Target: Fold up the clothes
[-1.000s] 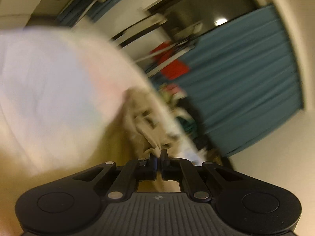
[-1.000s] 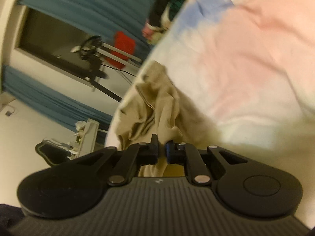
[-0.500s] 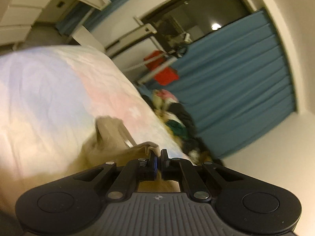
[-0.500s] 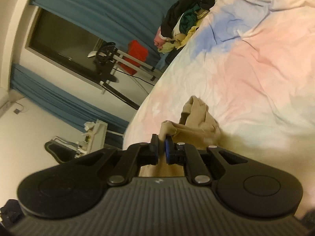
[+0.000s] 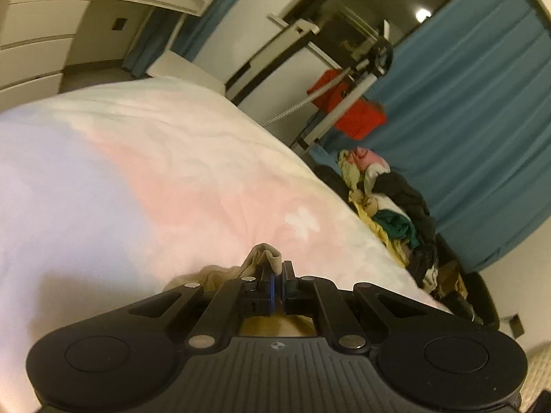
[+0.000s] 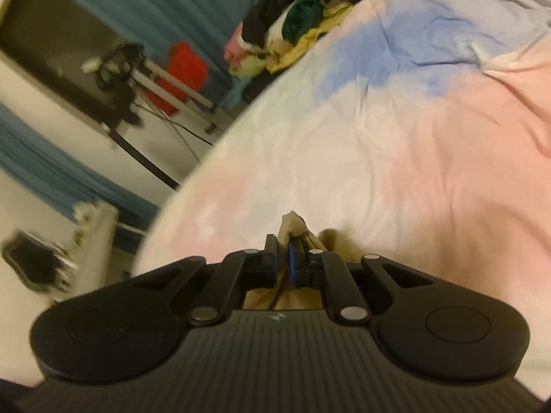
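Note:
A beige garment (image 5: pixel 267 254) is pinched at its edge in my left gripper (image 5: pixel 278 277), which is shut on it above the pastel pink, blue and white bedspread (image 5: pixel 137 172). My right gripper (image 6: pixel 283 258) is also shut on a fold of the same beige garment (image 6: pixel 292 222), held above the bedspread (image 6: pixel 396 144). Most of the garment hangs below both grippers, hidden by their bodies.
A pile of mixed clothes (image 5: pixel 389 206) lies at the far side of the bed, also in the right wrist view (image 6: pixel 292 27). Behind stand blue curtains (image 5: pixel 482 120), a metal rack with a red cloth (image 5: pixel 347 110) and white drawers (image 5: pixel 34 38).
Both grippers have lifted the beige garment off the bed. It lay crumpled in full view before; only the pinched edges show now. Both views have swung up across the bed.

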A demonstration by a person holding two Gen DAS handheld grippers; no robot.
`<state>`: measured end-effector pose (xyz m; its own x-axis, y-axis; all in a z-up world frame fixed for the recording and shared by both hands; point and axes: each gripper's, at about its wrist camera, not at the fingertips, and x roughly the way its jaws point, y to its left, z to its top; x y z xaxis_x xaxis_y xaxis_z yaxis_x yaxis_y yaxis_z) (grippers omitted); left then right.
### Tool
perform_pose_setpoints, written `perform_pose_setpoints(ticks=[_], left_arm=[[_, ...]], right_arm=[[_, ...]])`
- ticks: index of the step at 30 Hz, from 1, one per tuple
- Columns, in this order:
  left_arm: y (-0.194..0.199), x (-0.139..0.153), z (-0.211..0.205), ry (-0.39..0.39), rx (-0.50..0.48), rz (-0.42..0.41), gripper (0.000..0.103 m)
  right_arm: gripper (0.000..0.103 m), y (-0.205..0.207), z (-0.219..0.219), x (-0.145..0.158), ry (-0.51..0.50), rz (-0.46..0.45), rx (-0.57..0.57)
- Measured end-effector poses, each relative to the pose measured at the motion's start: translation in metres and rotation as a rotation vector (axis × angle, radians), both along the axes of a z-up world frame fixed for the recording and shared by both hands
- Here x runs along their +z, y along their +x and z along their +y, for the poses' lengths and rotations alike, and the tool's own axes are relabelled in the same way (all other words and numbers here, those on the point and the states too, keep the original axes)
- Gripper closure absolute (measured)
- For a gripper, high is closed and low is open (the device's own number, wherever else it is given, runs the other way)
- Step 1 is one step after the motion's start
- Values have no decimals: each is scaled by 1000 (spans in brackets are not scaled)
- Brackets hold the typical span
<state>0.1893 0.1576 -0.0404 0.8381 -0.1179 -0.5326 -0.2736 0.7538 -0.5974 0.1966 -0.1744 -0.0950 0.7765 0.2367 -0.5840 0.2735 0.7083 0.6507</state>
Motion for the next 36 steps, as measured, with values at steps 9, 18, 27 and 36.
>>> perform_pose_setpoints(ticks=[9, 18, 27, 36], left_arm=[[12, -9, -22, 185, -163, -32, 36], [-23, 2, -49, 419, -289, -80, 19], [0, -30, -62, 498, -314, -3, 19], [12, -56, -68, 540, -320, 67, 20]], right_arm=[[61, -1, 9, -11, -129, -80, 138], [12, -42, 30, 8, -194, -250, 178], [58, -12, 72, -14, -442, -177, 358], [58, 3, 74, -21, -449, -131, 386]])
